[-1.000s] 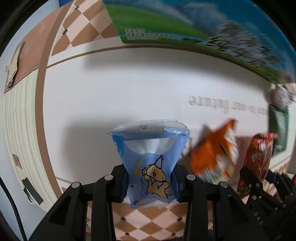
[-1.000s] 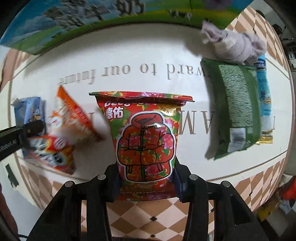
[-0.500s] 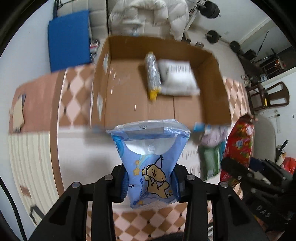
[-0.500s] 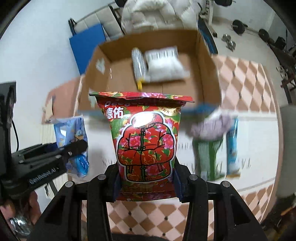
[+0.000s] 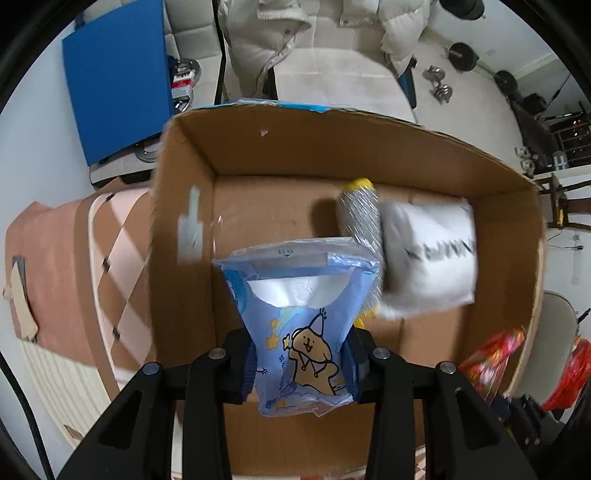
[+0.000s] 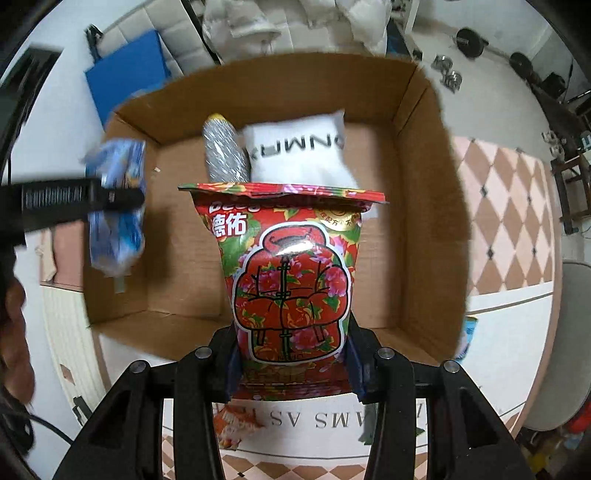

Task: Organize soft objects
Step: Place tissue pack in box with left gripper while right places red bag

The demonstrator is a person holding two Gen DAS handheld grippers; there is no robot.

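My left gripper (image 5: 301, 363) is shut on a blue tissue pack with a cartoon dog (image 5: 299, 321) and holds it over the left part of an open cardboard box (image 5: 184, 280). My right gripper (image 6: 291, 363) is shut on a red floral snack bag (image 6: 288, 280) and holds it over the near side of the same box (image 6: 421, 229). Inside the box lie a silver tube with a yellow cap (image 5: 360, 218) and a white pillow pack (image 5: 428, 258). The blue pack (image 6: 116, 214) and the left gripper show at the left of the right wrist view.
The box stands beyond a white table (image 6: 506, 339) with lettering. An orange snack bag (image 6: 236, 424) and a green pack (image 6: 369, 432) lie on the table under my right gripper. A blue mat (image 5: 114, 77), a white jacket (image 5: 280, 33) and dumbbells (image 5: 439, 88) are behind the box.
Both grippers have carried their packs forward from above the table to above the open box. The box now fills both views. Both stay shut on their packs.
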